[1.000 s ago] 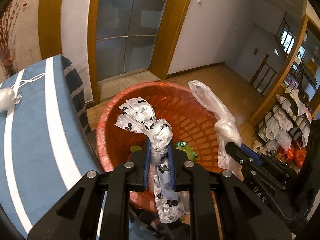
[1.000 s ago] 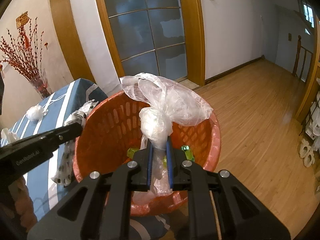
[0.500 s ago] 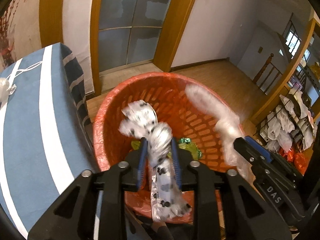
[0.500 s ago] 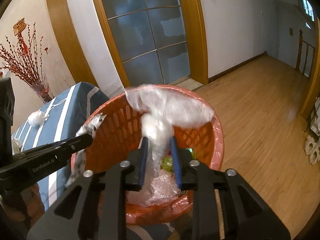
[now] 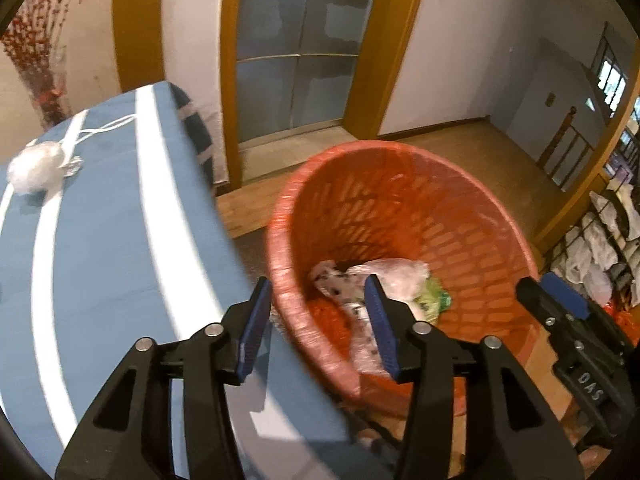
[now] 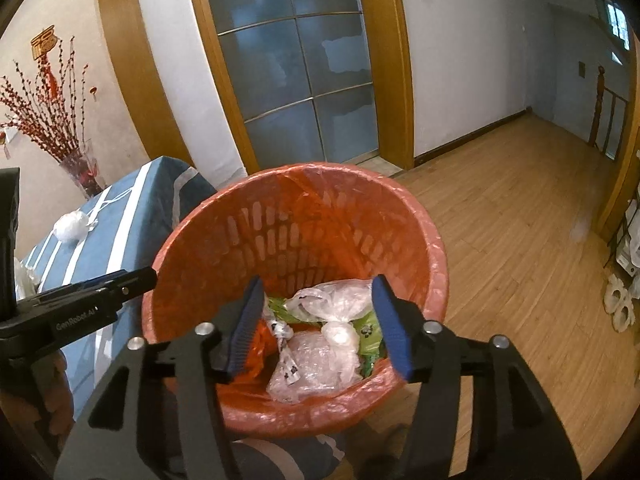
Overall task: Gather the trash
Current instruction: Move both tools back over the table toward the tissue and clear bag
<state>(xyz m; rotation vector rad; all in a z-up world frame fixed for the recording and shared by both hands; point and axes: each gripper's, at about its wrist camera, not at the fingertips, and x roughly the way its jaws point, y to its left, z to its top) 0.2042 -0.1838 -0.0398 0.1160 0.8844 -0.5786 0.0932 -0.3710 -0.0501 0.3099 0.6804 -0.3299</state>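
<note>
An orange plastic basket (image 5: 472, 216) (image 6: 224, 240) stands on the floor beside the table. Inside it lie a spotted plastic bag (image 5: 340, 284), a clear knotted plastic bag (image 6: 332, 336) (image 5: 394, 276) and a green wrapper (image 6: 370, 330). My left gripper (image 5: 316, 324) is open and empty, over the basket's left rim. My right gripper (image 6: 320, 324) is open and empty, above the basket's near side. A white crumpled bag (image 5: 36, 168) (image 6: 72, 226) with a string lies on the blue striped tablecloth (image 5: 100, 240).
A glass door with a wooden frame (image 6: 296, 68) stands behind the basket. A vase of red branches (image 6: 78, 168) stands at the table's far end. Wooden floor (image 6: 520, 220) stretches to the right. A rack with bags (image 5: 604, 240) is at the far right.
Both grippers have opened and let go of their bags. The spotted bag and the clear bag have dropped into the basket. The left gripper has shifted left toward the table.
</note>
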